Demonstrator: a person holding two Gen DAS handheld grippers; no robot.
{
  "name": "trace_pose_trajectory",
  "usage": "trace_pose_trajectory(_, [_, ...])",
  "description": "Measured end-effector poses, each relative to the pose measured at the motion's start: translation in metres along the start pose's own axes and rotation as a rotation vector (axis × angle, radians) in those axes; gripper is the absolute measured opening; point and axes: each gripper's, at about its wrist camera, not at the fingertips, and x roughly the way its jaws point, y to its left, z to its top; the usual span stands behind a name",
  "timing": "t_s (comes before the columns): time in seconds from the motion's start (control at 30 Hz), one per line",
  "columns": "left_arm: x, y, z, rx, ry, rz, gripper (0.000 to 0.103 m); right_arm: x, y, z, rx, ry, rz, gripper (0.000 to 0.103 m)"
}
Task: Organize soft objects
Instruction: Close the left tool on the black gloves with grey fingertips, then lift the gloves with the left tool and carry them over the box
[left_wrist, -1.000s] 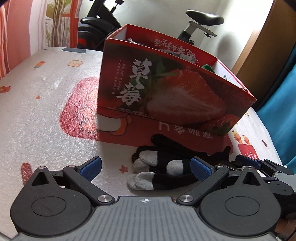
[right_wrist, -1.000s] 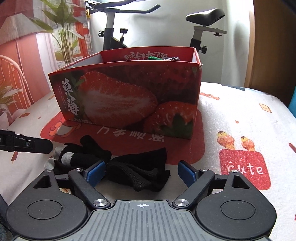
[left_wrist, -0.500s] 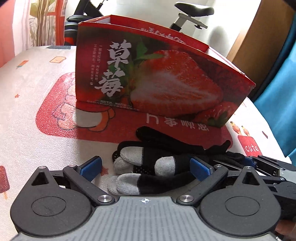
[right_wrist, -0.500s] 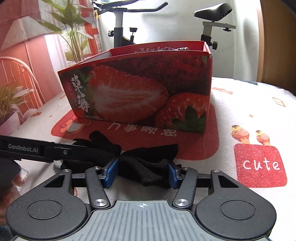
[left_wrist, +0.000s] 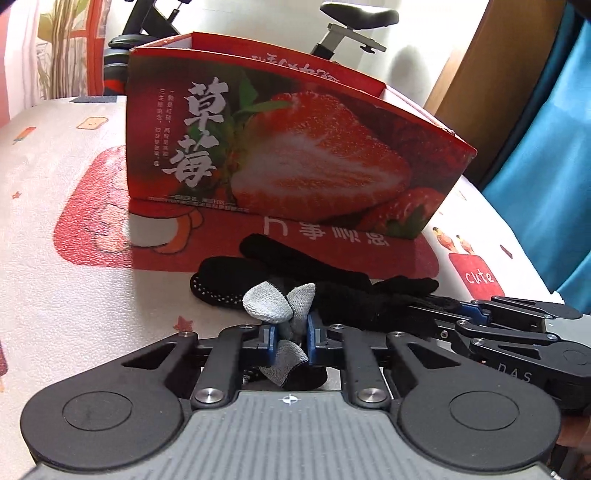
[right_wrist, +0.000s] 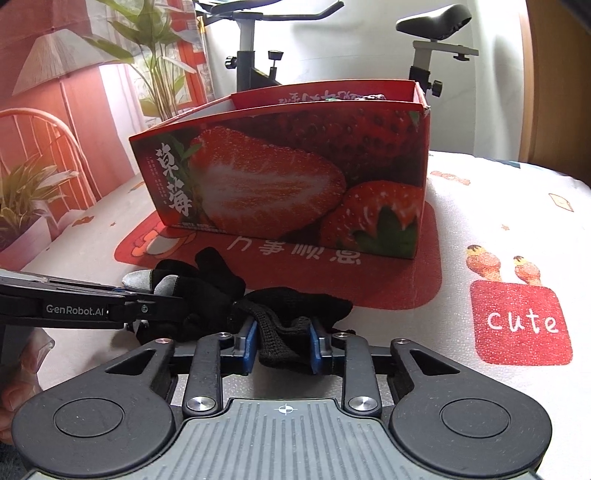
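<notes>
A black knit glove (left_wrist: 332, 288) with grey fingertips (left_wrist: 267, 304) lies on the table in front of a red strawberry box (left_wrist: 280, 155). My left gripper (left_wrist: 290, 338) is shut on the glove's grey finger ends. My right gripper (right_wrist: 282, 341) is shut on the glove's black cuff (right_wrist: 284, 332), at the other end. The box also shows in the right wrist view (right_wrist: 288, 177), open-topped, with dark soft items just visible inside. The left gripper's arm (right_wrist: 88, 308) enters the right wrist view from the left; the right gripper (left_wrist: 517, 332) shows at the right of the left wrist view.
The table has a white padded cover (right_wrist: 517, 206) with red cartoon prints and a "cute" patch (right_wrist: 521, 321). An exercise bike (right_wrist: 258, 55) stands behind the box. A plant (right_wrist: 26, 199) is at the left, a blue curtain (left_wrist: 546, 155) at the right.
The left gripper has closed on the glove's grey fingertips, bunching them up. The right gripper had closed on the cuff half a second ago and still holds it. Both views sit closer to the box.
</notes>
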Motion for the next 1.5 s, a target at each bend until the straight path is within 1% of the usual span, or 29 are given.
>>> trace_pose_trajectory(0.17, [-0.010, 0.002, -0.002, -0.021, -0.019, 0.008, 0.014, -0.007, 0.011, 0.003, -0.039, -0.010, 0.014, 0.019])
trace_pose_trajectory(0.4, [-0.037, 0.002, 0.005, -0.030, -0.087, -0.001, 0.014, -0.022, 0.019, 0.018, -0.064, -0.056, 0.024, 0.018])
trace_pose_trajectory(0.67, [-0.076, -0.001, 0.022, -0.028, -0.195, 0.003, 0.014, -0.040, 0.036, 0.053, -0.134, -0.134, 0.041, 0.018])
trace_pose_trajectory(0.8, [-0.094, -0.003, 0.036, -0.018, -0.255, 0.006, 0.014, -0.049, 0.045, 0.074, -0.172, -0.175, 0.052, 0.018])
trace_pose_trajectory(0.97, [-0.108, -0.006, 0.063, 0.008, -0.309, 0.004, 0.014, -0.052, 0.050, 0.110, -0.216, -0.215, 0.055, 0.018])
trace_pose_trajectory(1.13, [-0.108, -0.007, 0.099, 0.029, -0.346, -0.009, 0.014, -0.042, 0.052, 0.159, -0.275, -0.244, 0.044, 0.018])
trace_pose_trajectory(1.33, [-0.095, -0.003, 0.149, 0.057, -0.385, 0.015, 0.014, -0.011, 0.048, 0.213, -0.323, -0.247, 0.031, 0.017])
trace_pose_trajectory(1.43, [-0.080, 0.004, 0.170, 0.049, -0.379, 0.015, 0.014, 0.014, 0.040, 0.233, -0.304, -0.221, 0.026, 0.017])
trace_pose_trajectory(1.5, [-0.067, 0.006, 0.183, 0.043, -0.358, 0.001, 0.014, 0.032, 0.031, 0.241, -0.286, -0.195, 0.009, 0.017])
